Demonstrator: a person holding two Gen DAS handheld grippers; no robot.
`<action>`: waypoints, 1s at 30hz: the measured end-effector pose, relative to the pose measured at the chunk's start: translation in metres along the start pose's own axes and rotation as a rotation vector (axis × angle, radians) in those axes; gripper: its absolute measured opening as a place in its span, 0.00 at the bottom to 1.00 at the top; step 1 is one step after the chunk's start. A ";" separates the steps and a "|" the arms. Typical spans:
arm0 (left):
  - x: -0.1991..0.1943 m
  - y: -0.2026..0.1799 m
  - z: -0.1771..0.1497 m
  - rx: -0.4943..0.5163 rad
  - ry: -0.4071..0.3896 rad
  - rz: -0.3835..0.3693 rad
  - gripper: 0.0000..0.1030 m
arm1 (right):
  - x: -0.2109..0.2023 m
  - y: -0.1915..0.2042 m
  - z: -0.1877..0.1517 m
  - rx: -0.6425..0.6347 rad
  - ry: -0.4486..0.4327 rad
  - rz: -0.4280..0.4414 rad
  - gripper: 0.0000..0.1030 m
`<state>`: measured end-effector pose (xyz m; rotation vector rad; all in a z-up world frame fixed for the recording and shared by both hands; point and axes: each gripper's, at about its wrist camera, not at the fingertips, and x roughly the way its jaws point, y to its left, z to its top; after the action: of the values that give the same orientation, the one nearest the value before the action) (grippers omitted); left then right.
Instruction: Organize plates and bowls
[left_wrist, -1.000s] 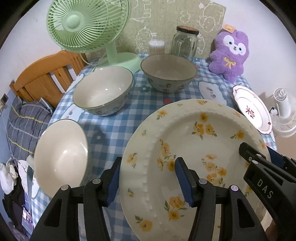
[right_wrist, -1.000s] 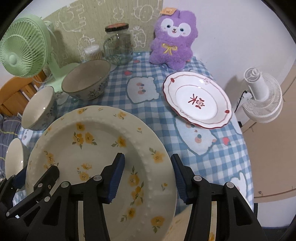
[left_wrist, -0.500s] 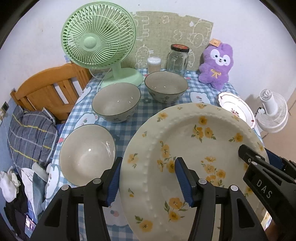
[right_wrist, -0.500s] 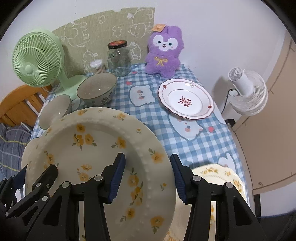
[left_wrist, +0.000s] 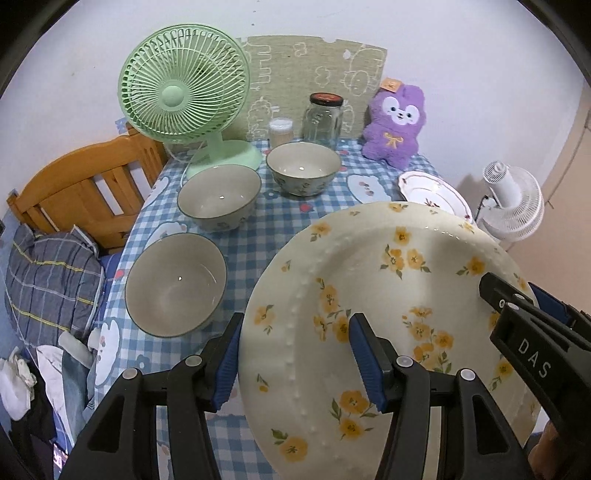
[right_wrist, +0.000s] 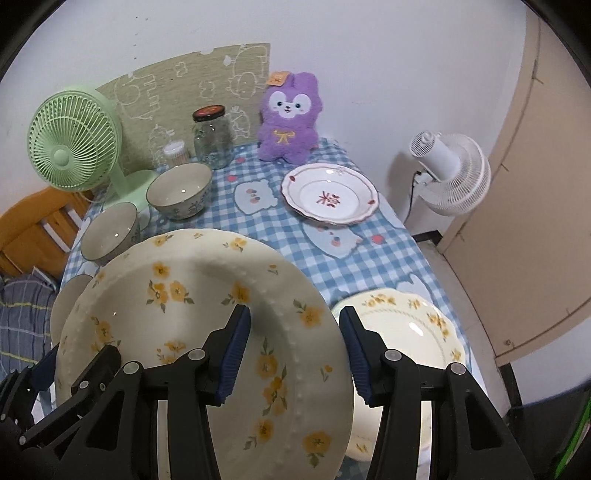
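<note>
Both grippers hold a large cream plate with yellow flowers (left_wrist: 388, 295) (right_wrist: 192, 306), lifted above the table. My left gripper (left_wrist: 295, 354) clamps its left rim. My right gripper (right_wrist: 291, 350) clamps its right rim. A second yellow-flowered plate (right_wrist: 413, 325) lies on the table below at the near right. A white plate with a red mark (right_wrist: 328, 194) (left_wrist: 428, 190) lies at the far right. Three bowls stand at the left: near (left_wrist: 175, 284), middle (left_wrist: 218, 195) (right_wrist: 109, 232), and far (left_wrist: 303, 168) (right_wrist: 179, 190).
A green fan (left_wrist: 184, 92) (right_wrist: 74, 147), a glass jar (left_wrist: 323, 116) (right_wrist: 212, 136), a small tub (left_wrist: 280, 131) and a purple plush rabbit (left_wrist: 393, 125) (right_wrist: 288, 118) stand along the back. A wooden chair (left_wrist: 77, 192) is at the left; a white fan (right_wrist: 450, 173) at the right.
Both grippers have risen and drawn back with the large plate. More of the table shows now, and the second flowered plate beneath has come into view.
</note>
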<state>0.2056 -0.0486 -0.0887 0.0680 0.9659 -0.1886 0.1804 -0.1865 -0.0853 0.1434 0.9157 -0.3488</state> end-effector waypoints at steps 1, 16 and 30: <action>0.000 -0.002 -0.002 0.002 0.001 -0.002 0.56 | -0.001 -0.003 -0.002 0.001 0.001 -0.001 0.52; 0.000 -0.065 -0.009 0.008 0.000 0.020 0.56 | 0.017 -0.068 -0.009 -0.015 0.052 0.012 0.52; 0.023 -0.146 -0.021 0.011 0.044 0.003 0.56 | 0.041 -0.149 -0.009 -0.033 0.094 -0.019 0.52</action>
<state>0.1738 -0.1915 -0.1161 0.0844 1.0086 -0.1904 0.1440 -0.3333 -0.1196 0.1214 1.0154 -0.3463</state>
